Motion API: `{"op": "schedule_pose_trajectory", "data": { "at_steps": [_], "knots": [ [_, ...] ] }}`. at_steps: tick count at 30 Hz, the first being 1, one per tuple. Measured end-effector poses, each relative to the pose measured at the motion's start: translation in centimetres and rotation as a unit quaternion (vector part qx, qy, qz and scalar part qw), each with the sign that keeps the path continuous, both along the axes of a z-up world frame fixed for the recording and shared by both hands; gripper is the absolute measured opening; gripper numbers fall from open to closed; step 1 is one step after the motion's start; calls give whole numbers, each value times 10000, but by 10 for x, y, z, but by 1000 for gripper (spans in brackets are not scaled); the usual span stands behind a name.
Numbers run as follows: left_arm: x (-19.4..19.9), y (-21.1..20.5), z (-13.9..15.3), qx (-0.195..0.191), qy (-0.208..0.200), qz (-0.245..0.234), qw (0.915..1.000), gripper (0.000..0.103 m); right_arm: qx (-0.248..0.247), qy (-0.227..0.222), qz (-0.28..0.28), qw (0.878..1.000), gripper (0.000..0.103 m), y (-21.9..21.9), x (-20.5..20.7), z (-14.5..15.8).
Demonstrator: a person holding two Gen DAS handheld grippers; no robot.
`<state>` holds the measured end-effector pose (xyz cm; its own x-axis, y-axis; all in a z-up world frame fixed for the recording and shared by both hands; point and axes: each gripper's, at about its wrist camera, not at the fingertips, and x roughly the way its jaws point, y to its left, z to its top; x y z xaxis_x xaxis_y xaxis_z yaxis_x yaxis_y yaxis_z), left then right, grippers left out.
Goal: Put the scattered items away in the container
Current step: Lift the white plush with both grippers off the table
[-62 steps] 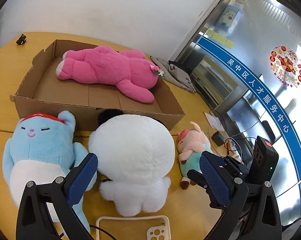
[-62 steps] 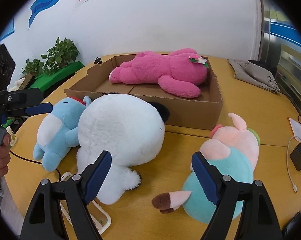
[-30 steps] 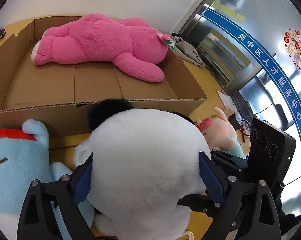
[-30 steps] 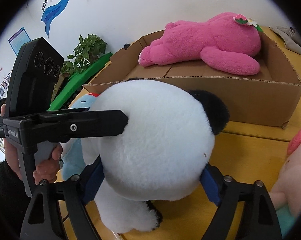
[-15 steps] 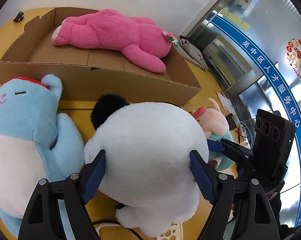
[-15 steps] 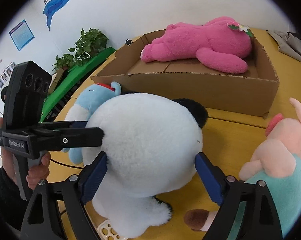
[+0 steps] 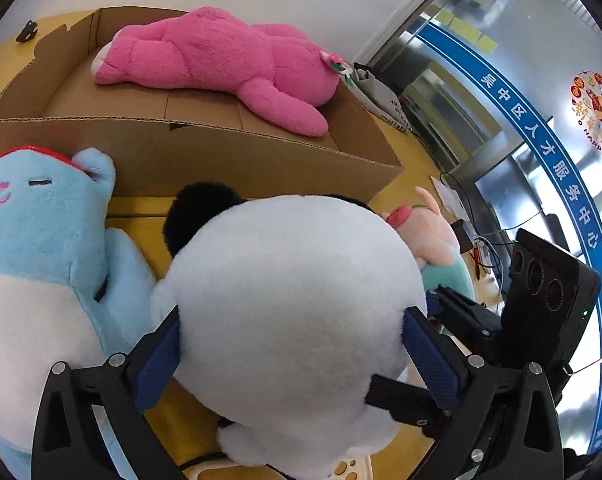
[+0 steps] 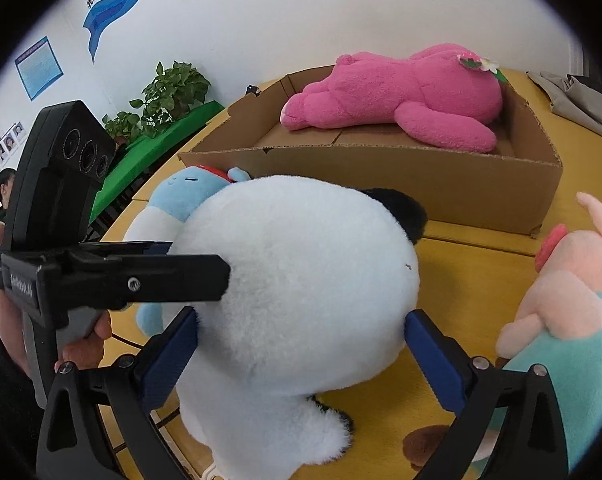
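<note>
A round white panda plush [image 7: 293, 280] with black ears lies on the yellow table in front of the cardboard box [image 7: 221, 160]. My left gripper [image 7: 291, 324] straddles its body; the jaws are opening and the blue pads only brush the fur. My right gripper [image 8: 301, 324] straddles the same panda plush [image 8: 301, 260] from the other side, its jaws also opening. A pink bear [image 7: 221, 56] lies inside the box. A blue plush [image 7: 33, 240] lies left of the panda, a pink pig plush [image 8: 569, 300] to its right.
The box's front wall [image 8: 381, 184] stands just beyond the panda. A white phone case [image 7: 341, 470] and a cable lie under the panda's near end. A grey bag [image 8: 581, 100], potted plants [image 8: 169, 92] and a hand [image 8: 81, 344] on the left gripper's handle are also in view.
Both pairs of jaws have spread wider around the panda. The panda, which looked raised and close to the box a second ago, now lies lower on the table, a little back from it.
</note>
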<state>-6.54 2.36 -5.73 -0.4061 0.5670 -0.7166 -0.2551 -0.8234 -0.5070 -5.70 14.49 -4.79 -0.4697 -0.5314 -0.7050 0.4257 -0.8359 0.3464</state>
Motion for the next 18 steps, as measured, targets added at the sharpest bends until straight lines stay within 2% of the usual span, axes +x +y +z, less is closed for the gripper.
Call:
{"op": "schedule_pose_trajectory", "data": {
  "at_steps": [7, 11, 14, 18],
  "knots": [
    [16, 0, 7, 109, 22, -54, 9999, 96, -212, 149, -80, 9996, 88, 6, 18, 2],
    [26, 8, 6, 120, -88, -130, 9998, 96, -445, 19, -200, 9988, 89, 17, 26, 10],
    [27, 13, 3, 14, -13, -185, 9998, 96, -332, -43, -115, 9994, 92, 22, 22, 6],
    [24, 0, 3, 185, -10, 16, 9998, 98, -213, -37, -102, 9997, 95, 20, 21, 4]
  ]
}}
